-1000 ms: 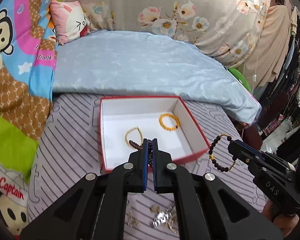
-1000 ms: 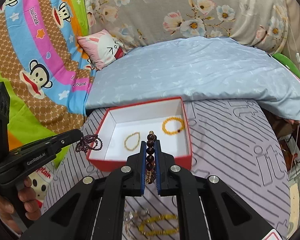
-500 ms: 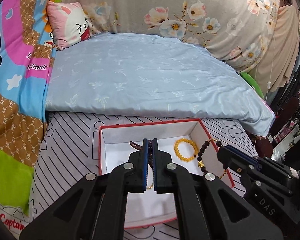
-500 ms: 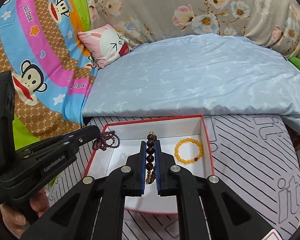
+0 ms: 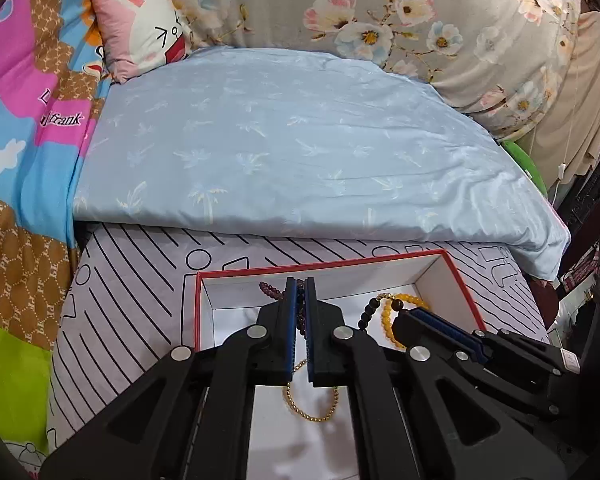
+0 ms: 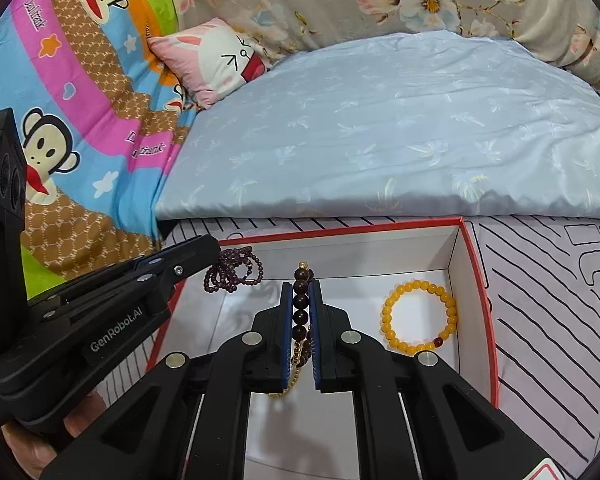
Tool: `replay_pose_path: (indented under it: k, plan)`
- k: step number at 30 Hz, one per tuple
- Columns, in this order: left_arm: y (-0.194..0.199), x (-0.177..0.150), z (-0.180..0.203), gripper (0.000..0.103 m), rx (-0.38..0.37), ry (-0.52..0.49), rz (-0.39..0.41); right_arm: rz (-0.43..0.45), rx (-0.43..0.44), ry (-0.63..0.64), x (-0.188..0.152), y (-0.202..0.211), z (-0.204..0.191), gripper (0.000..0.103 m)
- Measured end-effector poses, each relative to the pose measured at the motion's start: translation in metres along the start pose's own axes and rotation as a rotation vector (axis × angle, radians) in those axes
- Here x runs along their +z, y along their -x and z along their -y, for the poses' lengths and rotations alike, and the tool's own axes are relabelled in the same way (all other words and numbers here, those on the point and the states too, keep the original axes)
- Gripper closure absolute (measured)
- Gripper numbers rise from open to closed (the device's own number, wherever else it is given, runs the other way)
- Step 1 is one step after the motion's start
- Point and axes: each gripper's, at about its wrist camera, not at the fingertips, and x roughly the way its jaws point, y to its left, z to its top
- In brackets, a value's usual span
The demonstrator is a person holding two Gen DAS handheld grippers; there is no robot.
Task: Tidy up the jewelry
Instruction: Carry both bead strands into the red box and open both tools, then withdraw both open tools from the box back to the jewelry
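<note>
**Two beaded bracelets held over the red-rimmed box**

Left gripper (image 5: 299, 286), lower centre of the left wrist view: pressed together on a purple bead bracelet (image 6: 233, 274), loops dangling above the upper left corner of the white-lined jewelry box (image 6: 476, 280). Right gripper (image 6: 301, 286), lower centre of the right wrist view: pinched on a dark brown bead bracelet (image 6: 301, 304), gold-coloured links trailing below between the pads. Inside the box: yellow bead bracelet (image 6: 418, 322) flat on the floor at right, near the right wall; thin gold bead chain (image 5: 312, 398) on the floor lower down, partly hidden by the left fingers. Box set on striped grey bedding (image 6: 548, 300), just below a pale blue quilt (image 5: 292, 152). Pink bunny cushion (image 5: 144, 40) at upper left. Hand (image 6: 32, 448) at lower left of the right wrist view, under the left gripper's body.
</note>
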Motion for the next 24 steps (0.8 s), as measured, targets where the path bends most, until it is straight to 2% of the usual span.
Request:
replay_pose_path:
  k: [6,9,12,13,14,16,24]
  plan:
    - [-0.014,-0.001,-0.005,0.100,0.009,0.002,-0.023,-0.045,-0.030,-0.002,-0.001,-0.018,0.009,0.096]
    - [-0.019,-0.002,-0.006,0.100,0.012,0.006,-0.030,-0.056,-0.075,0.018,-0.003,-0.024,0.010,0.095]
    - [-0.020,-0.001,-0.008,0.100,0.018,0.008,-0.023,-0.042,-0.116,0.026,-0.005,-0.023,0.013,0.088]
    - [-0.020,-0.001,-0.009,0.095,0.025,0.009,-0.021,-0.035,-0.123,0.022,-0.004,-0.022,0.014,0.082]
    - [-0.019,0.000,-0.009,0.081,0.031,0.009,-0.020,-0.026,-0.128,0.014,-0.004,-0.019,0.017,0.079]
    - [-0.016,0.000,-0.011,0.062,0.045,0.014,-0.004,-0.012,-0.133,0.004,-0.004,-0.014,0.020,0.076]
    - [0.003,-0.002,-0.017,0.061,0.055,0.032,0.021,0.031,-0.142,0.007,-0.007,0.015,0.022,0.073]
